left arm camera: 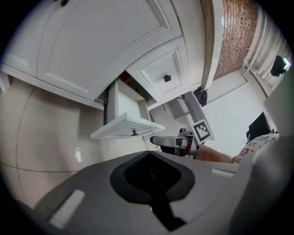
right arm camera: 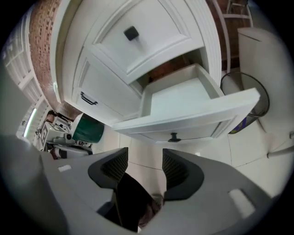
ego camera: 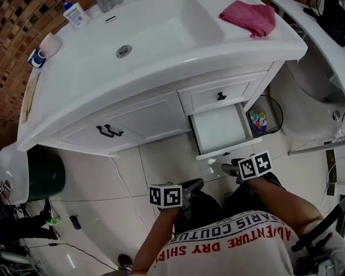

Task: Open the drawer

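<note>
The lower drawer [ego camera: 220,128] of the white vanity stands pulled out and looks empty inside; it also shows in the right gripper view, the drawer [right arm camera: 181,98] with its small dark knob [right arm camera: 173,137] on the front. Above it the upper drawer [ego camera: 221,96] is closed. My right gripper [ego camera: 230,168] hangs just in front of the open drawer's front, open, nothing between its ribbed pads [right arm camera: 115,165]. My left gripper [ego camera: 197,185] hovers lower left of the drawer, above the floor, and its jaws look shut and empty [left arm camera: 149,153]. The left gripper view also shows the drawer [left arm camera: 126,126] and the right gripper [left arm camera: 167,140].
Cabinet doors with dark handles [ego camera: 109,130] sit left of the drawers. A pink cloth [ego camera: 248,17], a cup [ego camera: 48,46] and a bottle [ego camera: 75,13] lie around the sink [ego camera: 161,32]. A green bin [ego camera: 46,175] stands left, a wire basket [ego camera: 260,121] and a toilet [ego camera: 312,91] right.
</note>
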`<state>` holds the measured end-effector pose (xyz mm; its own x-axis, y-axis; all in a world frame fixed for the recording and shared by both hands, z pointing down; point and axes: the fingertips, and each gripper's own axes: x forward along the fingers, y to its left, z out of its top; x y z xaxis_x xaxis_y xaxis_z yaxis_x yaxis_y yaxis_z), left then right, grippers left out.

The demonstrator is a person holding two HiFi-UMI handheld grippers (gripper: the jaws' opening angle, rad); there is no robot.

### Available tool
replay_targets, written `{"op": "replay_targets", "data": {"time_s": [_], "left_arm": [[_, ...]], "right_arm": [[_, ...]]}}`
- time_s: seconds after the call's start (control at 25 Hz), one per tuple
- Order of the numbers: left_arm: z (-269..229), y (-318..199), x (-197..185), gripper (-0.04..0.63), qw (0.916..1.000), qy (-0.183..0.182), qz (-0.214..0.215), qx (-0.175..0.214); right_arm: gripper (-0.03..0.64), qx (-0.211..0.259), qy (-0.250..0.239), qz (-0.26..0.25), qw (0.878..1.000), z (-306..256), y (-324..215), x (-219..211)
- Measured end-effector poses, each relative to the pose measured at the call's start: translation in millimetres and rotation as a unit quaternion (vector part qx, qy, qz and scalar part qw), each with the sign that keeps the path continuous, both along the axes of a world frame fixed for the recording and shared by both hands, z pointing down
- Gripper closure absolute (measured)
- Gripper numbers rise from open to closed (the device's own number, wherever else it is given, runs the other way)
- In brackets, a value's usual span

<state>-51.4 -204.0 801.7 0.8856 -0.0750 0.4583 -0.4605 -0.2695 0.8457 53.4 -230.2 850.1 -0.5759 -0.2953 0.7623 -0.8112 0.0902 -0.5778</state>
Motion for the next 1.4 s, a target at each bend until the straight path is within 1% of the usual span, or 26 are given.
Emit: {"op": "replay_targets", "data": {"time_s": [0.08, 0.2, 0.28, 0.44, 0.48, 0.52, 0.6, 0.68, 0.76, 0.88, 0.96, 1.08, 1.2, 1.32, 1.4], "left_arm": [[-40, 4, -2, 0.601, 0.9999, -0.01, 0.006, -0.003], [-107, 6, -5, 0.601, 0.9998, -0.018, 0.004, 0.005], [-149, 8, -10, 0.601, 0.9996, -0.026, 0.0, 0.012], [-249, 18, -13, 0.601, 0.9994, -0.018, -0.002, 0.029], [-275, 24, -14, 0.601, 0.9993, -0.016, 0.001, 0.034], [-299, 31, -16, 0.601, 0.9991, -0.015, 0.005, 0.039], [-340, 46, -20, 0.601, 0.9987, -0.014, 0.017, 0.047], [-370, 64, -24, 0.601, 0.998, -0.015, 0.025, 0.055], [-390, 83, -27, 0.601, 0.9977, -0.015, 0.024, 0.062], [-411, 109, -26, 0.601, 0.9976, -0.004, 0.009, 0.069], [-420, 128, -23, 0.601, 0.9973, 0.001, -0.004, 0.073], [-425, 166, -18, 0.601, 0.9963, -0.006, -0.011, 0.085], [-427, 210, -3, 0.601, 0.9948, -0.011, -0.025, 0.099], [-434, 264, 20, 0.603, 0.9939, -0.001, -0.043, 0.102], [-437, 306, 39, 0.601, 0.9937, 0.003, -0.047, 0.102]], "right_arm": [[0.383, 0.0, -0.015, -0.005, 1.0, -47, 10, -10], [0.42, 0.01, -0.028, -0.011, 1.0, -122, 19, -15], [0.457, 0.017, -0.031, -0.001, 0.999, -169, 26, -14], [0.506, 0.028, -0.025, 0.012, 0.999, -262, 49, -12], [0.531, 0.033, -0.018, 0.008, 0.999, -286, 57, -13], [0.571, 0.038, -0.01, 0.002, 0.999, -307, 66, -15], [0.61, 0.046, -0.002, -0.015, 0.999, -346, 85, -21], [0.611, 0.049, -0.01, -0.03, 0.998, -380, 106, -29], [0.611, 0.054, -0.023, -0.042, 0.997, -407, 126, -36], [0.611, 0.066, -0.046, -0.05, 0.996, -439, 153, -39], [0.611, 0.075, -0.059, -0.059, 0.994, -453, 169, -39], [0.611, 0.086, -0.069, -0.075, 0.991, -460, 204, -37], [0.611, 0.101, -0.076, -0.087, 0.988, -462, 245, -23], [0.611, 0.107, -0.083, -0.098, 0.986, -466, 297, 0], [0.611, 0.107, -0.088, -0.1, 0.985, -468, 337, 19]]}}
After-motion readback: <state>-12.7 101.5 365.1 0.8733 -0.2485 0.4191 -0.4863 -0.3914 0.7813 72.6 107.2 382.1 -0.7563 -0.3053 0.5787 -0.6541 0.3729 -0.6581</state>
